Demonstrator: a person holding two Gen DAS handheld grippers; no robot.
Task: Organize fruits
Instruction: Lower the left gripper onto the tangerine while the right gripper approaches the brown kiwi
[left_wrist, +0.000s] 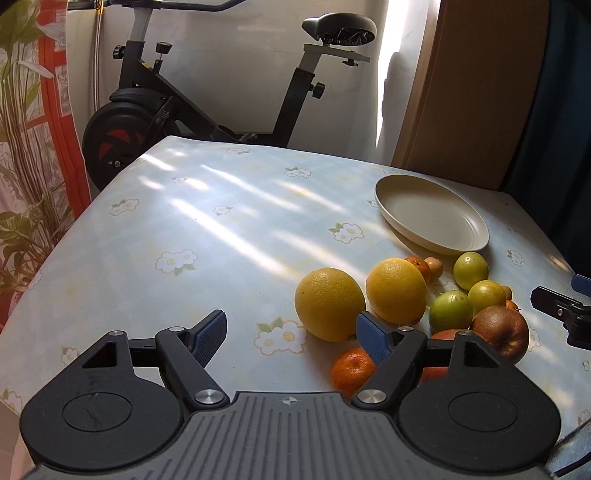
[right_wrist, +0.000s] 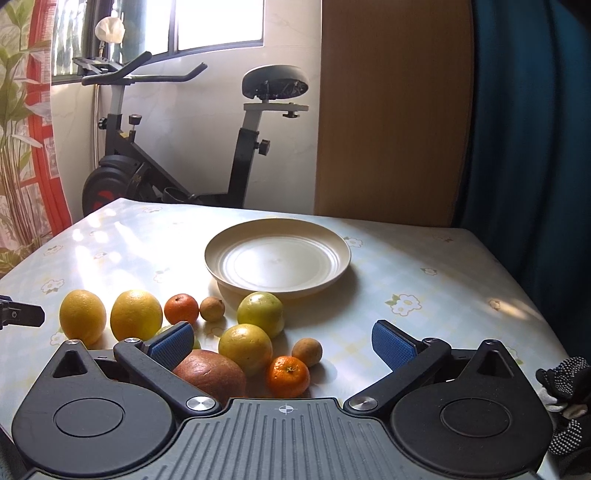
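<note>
A cream plate (right_wrist: 277, 258) stands empty on the flowered table; it also shows in the left wrist view (left_wrist: 432, 218). In front of it lies a cluster of fruit: two large yellow citrus (left_wrist: 328, 304) (left_wrist: 396, 291), green-yellow round fruits (right_wrist: 260, 314), small tangerines (right_wrist: 288, 374) (left_wrist: 352, 369), a red-brown apple (right_wrist: 210, 371) and small brown fruits (right_wrist: 307, 351). My left gripper (left_wrist: 291, 334) is open and empty, low over the table left of the fruit. My right gripper (right_wrist: 282, 341) is open and empty, just behind the fruit.
An exercise bike (right_wrist: 173, 147) stands beyond the table's far edge. A wooden panel (right_wrist: 391, 110) and a blue curtain (right_wrist: 532, 129) are at the right, a leaf-print curtain (left_wrist: 26, 166) at the left. The tablecloth (left_wrist: 192, 221) lies in streaks of sun.
</note>
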